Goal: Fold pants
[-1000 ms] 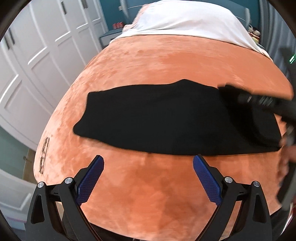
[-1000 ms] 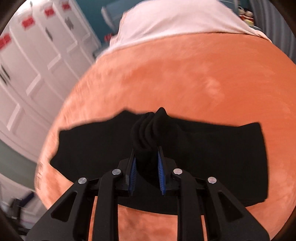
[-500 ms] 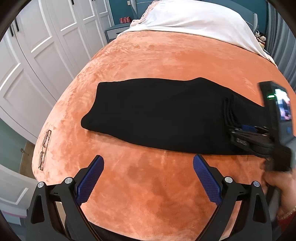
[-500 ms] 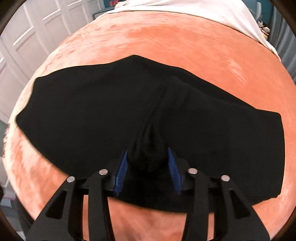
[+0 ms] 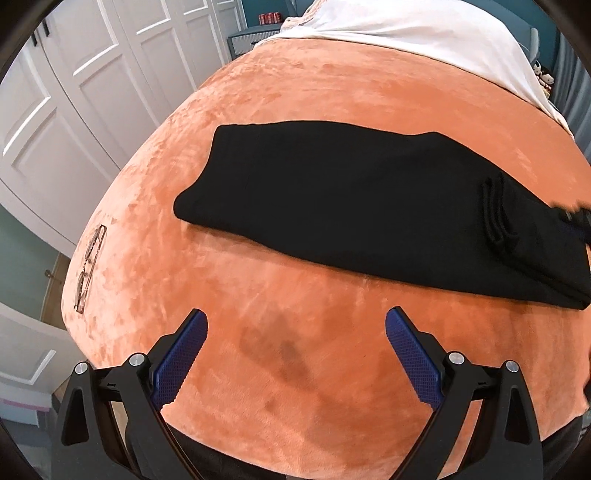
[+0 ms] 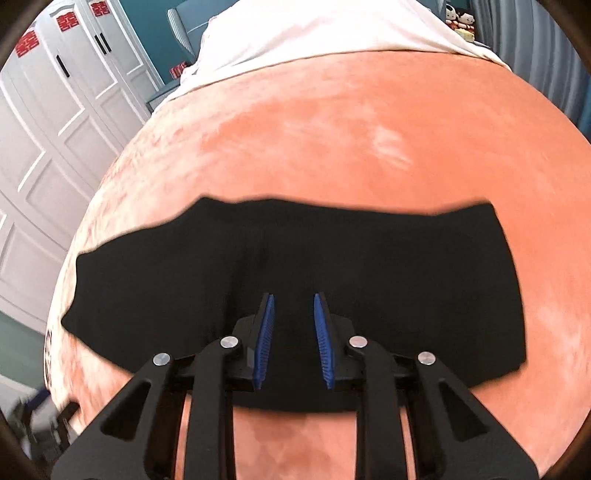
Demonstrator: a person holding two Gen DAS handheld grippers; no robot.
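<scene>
- Pants [image 5: 369,206], black, lie flat in a long folded strip across the orange blanket [image 5: 295,92] in the left wrist view, nearer the foot edge of the bed than the white sheet [image 5: 424,33] at its head.
- At the strip's right end the cloth sits doubled over, with stacked layers showing at the fold.
- Left gripper [image 5: 295,350] hovers over bare blanket by the foot edge, its blue pads [image 5: 181,358] spread wide with nothing between them.
- Glasses [image 5: 88,269] rest near the left edge of the bed, and white cupboard doors [image 5: 74,92] stand beyond it.
- In the right wrist view the pants [image 6: 406,266] span the blanket [image 6: 332,129] from side to side.
- Right gripper [image 6: 293,339] hangs over the strip's near edge, jaws parted a little, no cloth pinched between the pads [image 6: 266,339].
</scene>
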